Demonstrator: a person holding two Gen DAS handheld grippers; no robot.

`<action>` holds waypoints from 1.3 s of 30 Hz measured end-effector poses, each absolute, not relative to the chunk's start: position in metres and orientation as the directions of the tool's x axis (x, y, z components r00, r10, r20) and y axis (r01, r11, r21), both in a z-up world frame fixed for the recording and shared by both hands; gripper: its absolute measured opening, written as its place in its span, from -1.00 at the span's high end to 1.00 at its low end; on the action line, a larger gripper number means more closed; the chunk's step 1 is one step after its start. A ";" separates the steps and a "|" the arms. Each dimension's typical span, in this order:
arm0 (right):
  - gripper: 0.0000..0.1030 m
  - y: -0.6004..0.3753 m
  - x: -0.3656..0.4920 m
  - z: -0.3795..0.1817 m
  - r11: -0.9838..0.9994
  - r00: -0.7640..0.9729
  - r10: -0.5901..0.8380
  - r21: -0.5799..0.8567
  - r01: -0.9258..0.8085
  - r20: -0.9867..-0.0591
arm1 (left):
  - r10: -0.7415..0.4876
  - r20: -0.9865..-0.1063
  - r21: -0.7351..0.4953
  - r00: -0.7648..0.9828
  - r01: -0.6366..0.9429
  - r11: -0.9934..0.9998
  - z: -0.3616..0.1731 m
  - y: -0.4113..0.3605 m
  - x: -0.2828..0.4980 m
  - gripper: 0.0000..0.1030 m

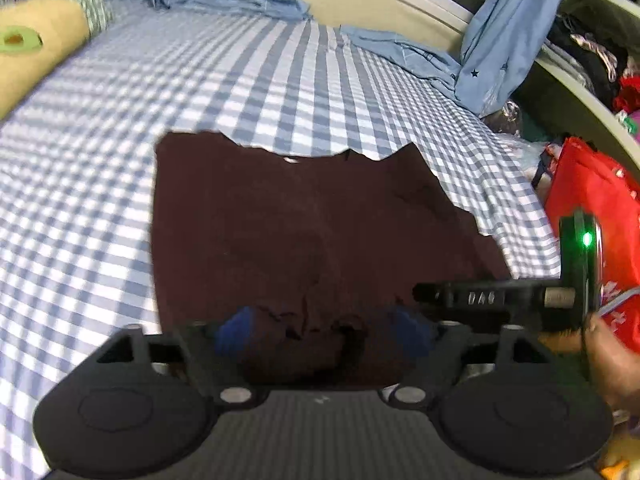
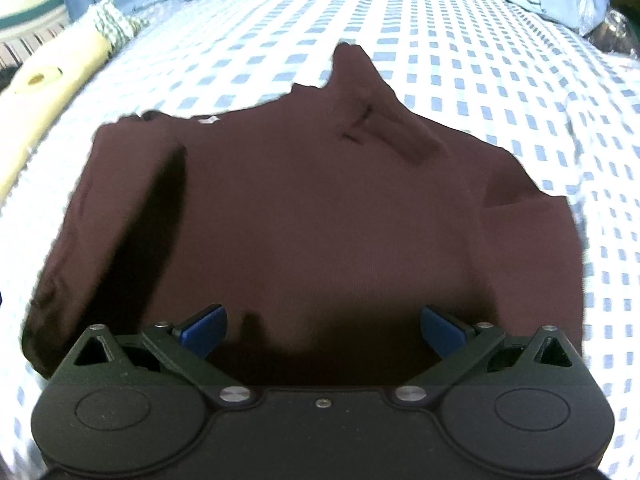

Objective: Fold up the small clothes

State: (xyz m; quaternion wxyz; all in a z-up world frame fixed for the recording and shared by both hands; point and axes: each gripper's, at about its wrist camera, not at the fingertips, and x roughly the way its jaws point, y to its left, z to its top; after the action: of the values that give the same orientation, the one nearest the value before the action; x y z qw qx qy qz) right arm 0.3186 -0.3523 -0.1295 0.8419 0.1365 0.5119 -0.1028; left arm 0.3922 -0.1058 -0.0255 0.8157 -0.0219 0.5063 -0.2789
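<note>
A dark maroon T-shirt (image 1: pixel 288 224) lies flat on the blue-and-white checked bedsheet (image 1: pixel 160 92). Its left side is folded in over the body, and a sleeve sticks out at the right. My left gripper (image 1: pixel 322 334) is open, its blue pads apart over the shirt's near hem. My right gripper (image 2: pixel 322 332) is open too, with blue pads wide apart just above the shirt (image 2: pixel 320 208) near its lower edge. The right gripper's body also shows in the left wrist view (image 1: pixel 520 300), close by on the right, with a green light on.
A yellow pillow (image 1: pixel 36 56) lies at the far left. Light blue bedding (image 1: pixel 248 0) is bunched along the far edge. A red bag (image 1: pixel 596 216) and shelves of clothes stand at the right. The sheet (image 2: pixel 480 60) stretches beyond the shirt.
</note>
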 end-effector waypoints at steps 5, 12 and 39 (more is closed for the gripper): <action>-0.99 -0.351 0.327 -0.119 0.912 0.514 0.065 0.260 0.316 -0.855 | -0.404 -0.814 -0.183 0.417 0.476 0.860 -0.017 -0.098 0.373 -0.97; -0.99 -0.337 0.355 -0.112 0.865 0.543 0.206 0.411 0.288 -0.814 | -0.294 -0.872 -0.059 0.392 0.511 0.857 -0.045 -0.101 0.366 -0.97; 0.72 -0.297 0.405 -0.118 0.902 0.508 0.297 0.412 0.130 -0.809 | -0.196 -0.893 0.115 0.406 0.625 0.772 -0.075 -0.115 0.359 0.64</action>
State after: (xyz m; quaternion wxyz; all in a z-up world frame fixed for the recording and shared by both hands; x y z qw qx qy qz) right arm 0.4048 -0.2967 -0.1176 0.8409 0.2159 0.4937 0.0497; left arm 0.3590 -0.1147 -0.0751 0.8083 0.2226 0.4822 -0.2540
